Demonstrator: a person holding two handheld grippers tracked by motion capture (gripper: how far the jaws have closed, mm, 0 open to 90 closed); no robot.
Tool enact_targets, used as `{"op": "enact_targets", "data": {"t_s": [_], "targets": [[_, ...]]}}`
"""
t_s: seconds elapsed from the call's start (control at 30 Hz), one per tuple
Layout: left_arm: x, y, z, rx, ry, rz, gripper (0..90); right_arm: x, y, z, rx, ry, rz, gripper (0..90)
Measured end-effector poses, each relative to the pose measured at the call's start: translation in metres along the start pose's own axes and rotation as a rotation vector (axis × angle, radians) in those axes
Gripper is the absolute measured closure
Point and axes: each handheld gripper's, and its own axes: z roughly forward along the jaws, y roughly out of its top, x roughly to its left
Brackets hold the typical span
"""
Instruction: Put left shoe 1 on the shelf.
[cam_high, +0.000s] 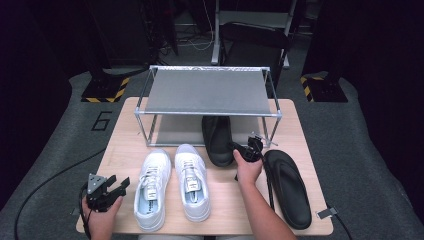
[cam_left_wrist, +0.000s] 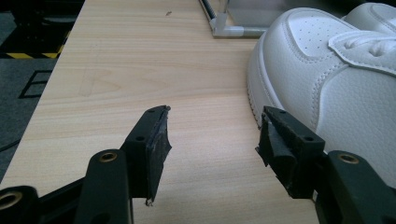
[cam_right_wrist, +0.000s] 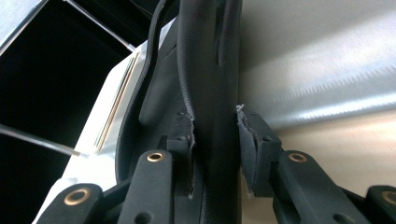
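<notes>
A black slipper (cam_high: 217, 137) lies with its toe under the metal shoe rack (cam_high: 207, 92) and its heel out on the wooden table (cam_high: 225, 200). My right gripper (cam_high: 236, 147) is shut on that slipper's right edge; in the right gripper view both pads (cam_right_wrist: 247, 140) press on the slipper's black rim (cam_right_wrist: 205, 70), where my right gripper (cam_right_wrist: 215, 140) holds it. The second black slipper (cam_high: 290, 187) lies flat at the right. My left gripper (cam_high: 120, 181) rests open at the front left, and in its own view my left gripper (cam_left_wrist: 212, 135) has nothing between the jaws.
Two white sneakers (cam_high: 172, 185) stand side by side in the middle, toes toward the rack. The left one (cam_left_wrist: 327, 84) is just right of my left gripper's jaw. The rack has a grey top shelf and a lower shelf (cam_high: 175, 131). Bare wood lies left of the sneakers.
</notes>
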Motion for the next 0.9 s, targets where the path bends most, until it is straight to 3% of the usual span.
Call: {"op": "enact_targets", "data": {"t_s": [0.03,0.07,0.1,0.23,0.37,0.4,0.43,0.47,0.5,0.53,0.57,0.73,0.77,0.8,0.83,0.9], "targets": [[0.0,0.0,0.0,0.0,0.0,0.0,42.1,0.003,0.002,0.004,0.002,0.013,0.042,67.6],[0.001,0.0,0.0,-0.002,0.002,-0.002,42.2,0.002,0.005,0.007,0.0,0.016,0.027,67.6],[0.001,0.0,0.0,-0.002,0.002,-0.005,42.1,0.004,0.007,0.012,0.002,0.017,0.054,67.6],[0.001,0.0,0.001,0.0,0.003,-0.004,42.2,0.004,0.012,0.022,-0.005,0.01,0.055,67.6],[0.001,-0.001,0.001,-0.013,0.006,-0.009,42.1,0.005,0.018,0.037,-0.027,-0.005,0.013,67.6],[0.001,-0.001,0.001,-0.018,0.009,-0.007,42.2,0.006,0.019,0.038,-0.01,-0.018,0.036,67.6],[0.001,-0.001,0.001,-0.015,0.005,-0.01,42.1,0.007,0.02,0.04,-0.01,-0.007,0.058,67.5],[0.001,-0.001,0.001,-0.014,0.008,-0.011,42.1,0.005,0.021,0.043,-0.018,-0.004,0.038,67.6],[0.002,-0.001,0.001,-0.015,0.008,-0.012,42.1,0.006,0.021,0.046,-0.026,0.013,0.067,67.5],[0.002,-0.001,0.0,-0.001,0.002,-0.01,42.1,0.002,0.022,0.05,-0.053,0.012,0.029,67.5],[0.002,-0.001,0.0,-0.001,0.003,-0.011,42.1,0.005,0.022,0.051,-0.032,0.022,0.068,67.5],[0.003,-0.001,0.001,-0.003,0.002,-0.012,42.1,0.005,0.023,0.065,-0.05,-0.003,0.012,67.5],[0.003,-0.001,0.0,0.0,0.001,-0.013,42.2,0.005,0.022,0.067,-0.049,0.0,0.032,67.5],[0.003,-0.001,0.0,-0.004,0.001,-0.016,42.2,0.007,0.022,0.067,-0.029,-0.007,0.083,67.5],[0.003,-0.001,0.0,-0.004,0.001,-0.018,42.1,0.007,0.021,0.068,-0.027,-0.008,0.095,67.5],[0.004,-0.001,-0.002,-0.013,0.003,-0.024,42.1,0.003,0.021,0.072,-0.056,-0.018,0.049,67.6]]}}
